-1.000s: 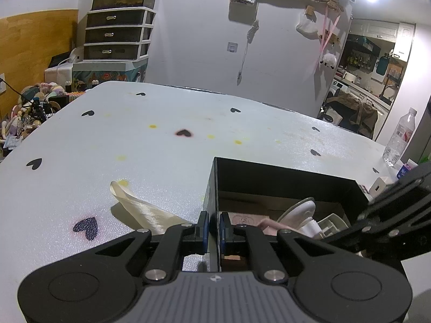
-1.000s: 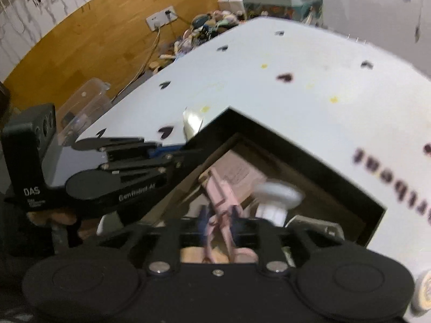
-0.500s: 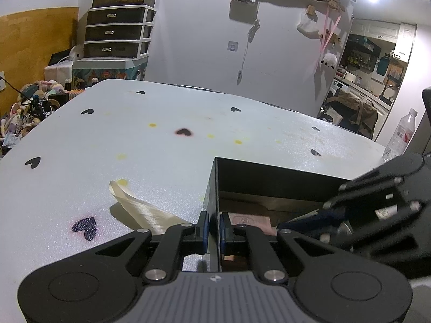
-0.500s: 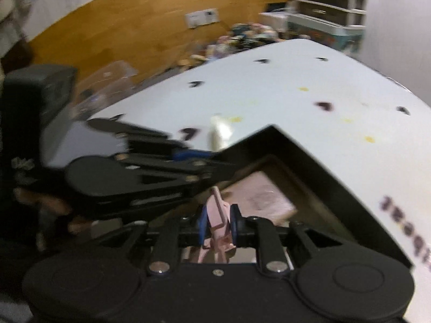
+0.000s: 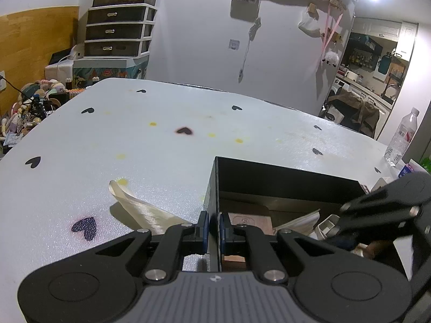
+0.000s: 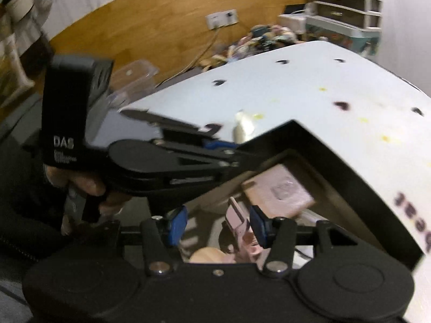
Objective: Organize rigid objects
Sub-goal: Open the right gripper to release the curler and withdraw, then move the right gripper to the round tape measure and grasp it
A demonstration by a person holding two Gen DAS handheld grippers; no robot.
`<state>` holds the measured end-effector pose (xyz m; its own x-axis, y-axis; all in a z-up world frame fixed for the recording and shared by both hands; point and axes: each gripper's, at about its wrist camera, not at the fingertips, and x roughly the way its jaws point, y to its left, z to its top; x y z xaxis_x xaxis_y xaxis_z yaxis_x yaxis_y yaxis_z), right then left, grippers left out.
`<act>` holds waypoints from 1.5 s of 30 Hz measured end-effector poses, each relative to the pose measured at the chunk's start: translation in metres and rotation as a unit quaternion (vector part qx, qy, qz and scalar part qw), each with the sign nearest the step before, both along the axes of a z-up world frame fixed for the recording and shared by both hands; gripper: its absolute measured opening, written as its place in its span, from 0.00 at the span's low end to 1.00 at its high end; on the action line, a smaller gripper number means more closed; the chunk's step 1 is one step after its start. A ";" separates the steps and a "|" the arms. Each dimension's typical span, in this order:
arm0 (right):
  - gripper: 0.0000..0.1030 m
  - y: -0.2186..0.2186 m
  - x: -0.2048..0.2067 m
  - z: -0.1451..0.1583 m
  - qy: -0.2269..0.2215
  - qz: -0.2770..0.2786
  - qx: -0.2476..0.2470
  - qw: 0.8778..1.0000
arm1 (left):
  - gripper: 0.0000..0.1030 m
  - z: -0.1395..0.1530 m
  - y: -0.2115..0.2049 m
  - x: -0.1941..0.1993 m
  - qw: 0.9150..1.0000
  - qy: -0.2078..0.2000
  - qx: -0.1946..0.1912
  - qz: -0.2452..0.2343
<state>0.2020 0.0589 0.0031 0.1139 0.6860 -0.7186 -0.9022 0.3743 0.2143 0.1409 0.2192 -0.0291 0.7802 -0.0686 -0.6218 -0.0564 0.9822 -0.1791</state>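
1. Left gripper point(image 5: 212, 228): clenched on the near side wall of the black box point(image 5: 282, 175), one pad outside, one inside; box held steady on the white table point(image 5: 161, 145)
2. Right gripper point(image 6: 218, 226): jaws just been opening, now released; pink clip point(image 6: 238, 219) between them, close against the right-hand pad, left pad clear of it
3. Pink clip: above the box interior, near its front; probably light, stiff plastic, smooth and apt to slip; best taken across its flat sides
4. Inside the box: pink card point(image 6: 277, 191) flat on the floor, white pieces point(image 5: 301, 222) beside it, crowding the landing spot
5. Outside: cream ribbon point(image 5: 140, 204) on the table just beside the box wall; water bottle point(image 5: 401, 137) well apart at the far edge
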 end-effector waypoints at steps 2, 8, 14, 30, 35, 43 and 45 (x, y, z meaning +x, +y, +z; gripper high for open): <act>0.50 -0.011 0.000 0.004 -0.005 -0.014 0.005 1.000 | 0.08 0.000 0.000 0.000 1.000 0.000 0.002 0.000; 0.41 -0.024 0.004 0.003 0.010 -0.054 -0.004 0.998 | 0.08 -0.001 0.001 0.001 1.000 0.001 0.001 0.000; 0.15 -0.004 0.023 -0.025 0.070 -0.093 -0.019 0.993 | 0.08 -0.001 0.001 0.001 1.000 0.001 0.001 0.000; 0.35 -0.019 0.020 0.000 0.046 -0.087 0.018 0.995 | 0.08 -0.003 0.002 0.001 1.000 0.002 0.002 0.002; 0.74 -0.050 0.023 0.012 0.031 -0.120 0.043 0.991 | 0.08 -0.006 0.004 0.001 1.000 0.001 0.002 0.003; 0.97 -0.111 0.020 0.028 -0.011 -0.215 0.104 0.971 | 0.08 -0.004 0.003 0.002 1.000 0.002 0.001 0.004; 0.98 -0.126 0.018 0.030 -0.034 -0.247 0.111 0.962 | 0.08 -0.004 0.003 0.001 1.000 0.002 0.002 0.005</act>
<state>0.2197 -0.0668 0.0333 0.5070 0.6719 -0.5399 -0.6402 0.7130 0.2860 0.1421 0.2217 -0.0335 0.7781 -0.0583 -0.6254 -0.0667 0.9824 -0.1746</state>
